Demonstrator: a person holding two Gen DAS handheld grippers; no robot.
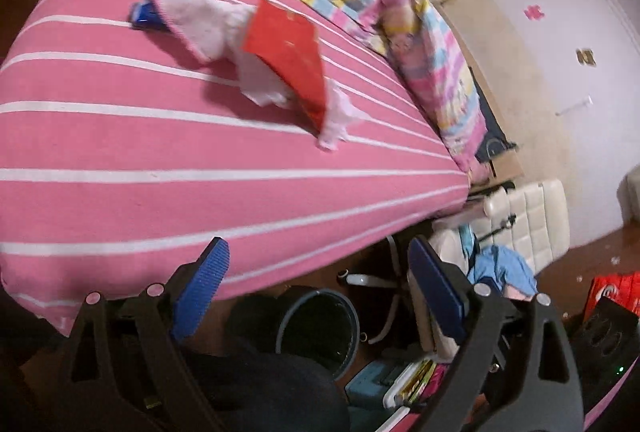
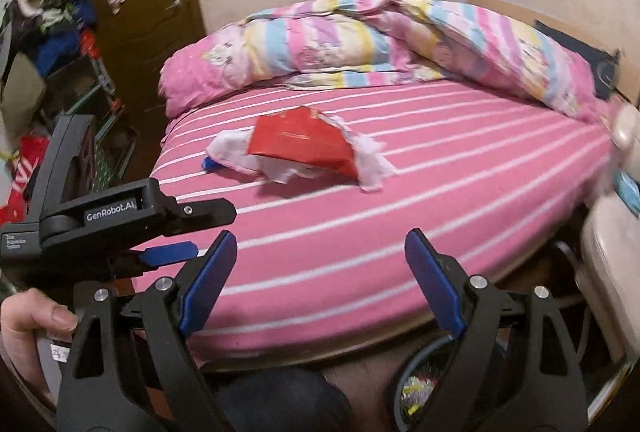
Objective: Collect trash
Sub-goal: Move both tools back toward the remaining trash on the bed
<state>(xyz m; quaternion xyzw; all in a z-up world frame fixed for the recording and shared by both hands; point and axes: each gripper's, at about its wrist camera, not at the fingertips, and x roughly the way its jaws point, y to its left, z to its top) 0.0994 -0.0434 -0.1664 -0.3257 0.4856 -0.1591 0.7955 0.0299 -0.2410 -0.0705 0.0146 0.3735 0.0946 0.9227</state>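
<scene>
A heap of trash lies on the pink striped bed (image 1: 120, 152): a red paper packet (image 1: 288, 48) (image 2: 304, 142) on crumpled white tissues (image 1: 196, 20) (image 2: 372, 160), with a small blue wrapper (image 1: 146, 16) (image 2: 209, 163) at its far end. A round dark bin (image 1: 320, 328) (image 2: 424, 384) stands on the floor at the bed's near edge. My left gripper (image 1: 320, 296) is open and empty, above the bin. My right gripper (image 2: 320, 280) is open and empty, over the bed's near edge. The left gripper's body (image 2: 120, 212) shows at left in the right wrist view.
A rolled pastel quilt (image 2: 360, 40) lies along the bed's far side. A white padded chair (image 1: 528, 220) with blue cloth (image 1: 500, 268) stands right of the bed. Books and boxes (image 1: 404, 384) lie on the floor. A brown door (image 2: 140, 12) and piled clutter (image 2: 48, 32) are at left.
</scene>
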